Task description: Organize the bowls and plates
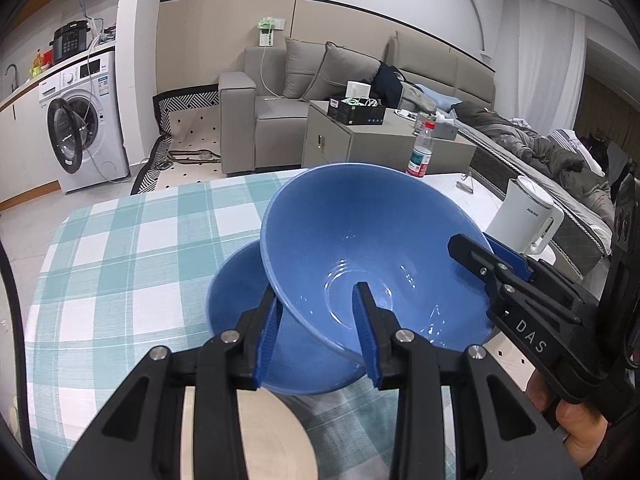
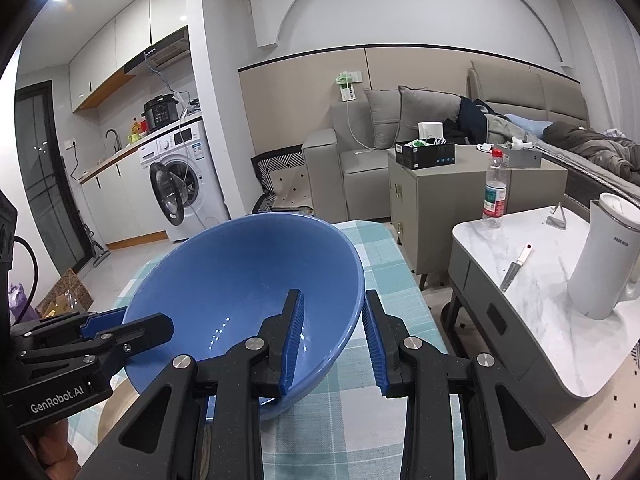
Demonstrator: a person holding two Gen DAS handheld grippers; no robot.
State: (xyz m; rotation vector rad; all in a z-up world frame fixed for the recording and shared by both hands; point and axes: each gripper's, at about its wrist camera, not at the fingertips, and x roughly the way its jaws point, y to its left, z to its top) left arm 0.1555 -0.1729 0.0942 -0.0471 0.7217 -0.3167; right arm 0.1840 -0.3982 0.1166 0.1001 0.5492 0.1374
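A large blue bowl [image 1: 360, 232] [image 2: 240, 272] hangs tilted above the teal checked tablecloth [image 1: 140, 240] [image 2: 384, 256]. My left gripper [image 1: 314, 290] [image 2: 132, 318] is shut on its left rim, one finger inside and one outside. My right gripper [image 2: 332, 294] [image 1: 480, 246] is shut on the opposite rim in the same way. Just under the raised bowl, a second blue bowl [image 1: 236, 292] rests on the cloth, partly hidden. A beige plate [image 1: 276, 432] lies near the table's front edge beneath my left fingers.
To the right stands a marble side table [image 2: 532, 280] with a white kettle [image 2: 604, 264] [image 1: 524, 216], a water bottle [image 2: 495, 188] [image 1: 420, 152] and a knife [image 2: 516, 266]. A grey sofa and cabinet lie beyond the table's far edge.
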